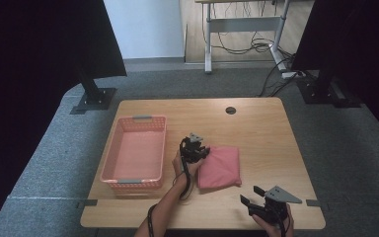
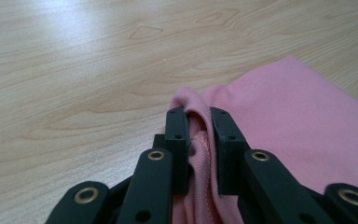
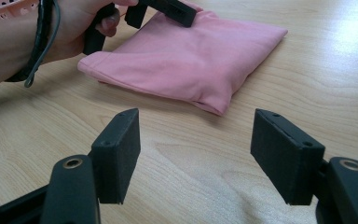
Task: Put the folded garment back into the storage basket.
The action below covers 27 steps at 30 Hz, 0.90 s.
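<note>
A folded pink cloth (image 1: pixel 221 168) lies near the middle of the wooden table (image 1: pixel 256 128). My left gripper (image 1: pixel 201 149) is at the cloth's far left corner, and in the left gripper view its jaws are shut on a bunched fold of the pink cloth (image 2: pixel 303 121), with my left gripper (image 2: pixel 199 126) pinching the hem. My right gripper (image 1: pixel 250 195) hovers open near the table's front edge, right of the cloth. In the right gripper view, my right gripper (image 3: pixel 196 140) has bare wood between its jaws, and the pink cloth (image 3: pixel 191 58) lies a little ahead.
A pink plastic basket (image 1: pixel 135 153) with grey handles stands at the table's left side and looks empty. A round cable hole (image 1: pixel 231 110) sits near the far edge. Black stands and a desk frame with cables are on the floor beyond.
</note>
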Motion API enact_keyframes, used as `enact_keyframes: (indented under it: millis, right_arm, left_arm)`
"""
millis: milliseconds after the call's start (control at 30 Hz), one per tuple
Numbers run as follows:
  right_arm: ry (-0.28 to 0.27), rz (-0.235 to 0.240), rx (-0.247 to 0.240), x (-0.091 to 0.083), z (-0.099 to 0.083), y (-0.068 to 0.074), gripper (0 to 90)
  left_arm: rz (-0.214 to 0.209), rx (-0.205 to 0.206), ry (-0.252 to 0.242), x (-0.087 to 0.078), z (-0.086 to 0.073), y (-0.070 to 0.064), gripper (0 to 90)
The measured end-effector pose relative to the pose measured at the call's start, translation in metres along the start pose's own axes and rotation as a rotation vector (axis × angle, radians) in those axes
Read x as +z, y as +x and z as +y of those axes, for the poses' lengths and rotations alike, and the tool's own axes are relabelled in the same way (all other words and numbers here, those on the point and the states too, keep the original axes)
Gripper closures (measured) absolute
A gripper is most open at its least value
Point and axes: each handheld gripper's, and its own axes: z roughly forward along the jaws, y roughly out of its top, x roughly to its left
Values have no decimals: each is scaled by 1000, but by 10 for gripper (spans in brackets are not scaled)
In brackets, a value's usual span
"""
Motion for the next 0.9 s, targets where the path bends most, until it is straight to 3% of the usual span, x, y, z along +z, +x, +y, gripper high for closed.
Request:
enact_keyframes:
  millis: [333,900]
  right_arm:
    - [-1,-20,3,0,0,-4,329]
    - [63,-60,-87,17,4,-2,326]
  left_arm:
    - [6,9,-23,-11,1,-3,777]
    - [11,23,-24,-15,1,-6,776]
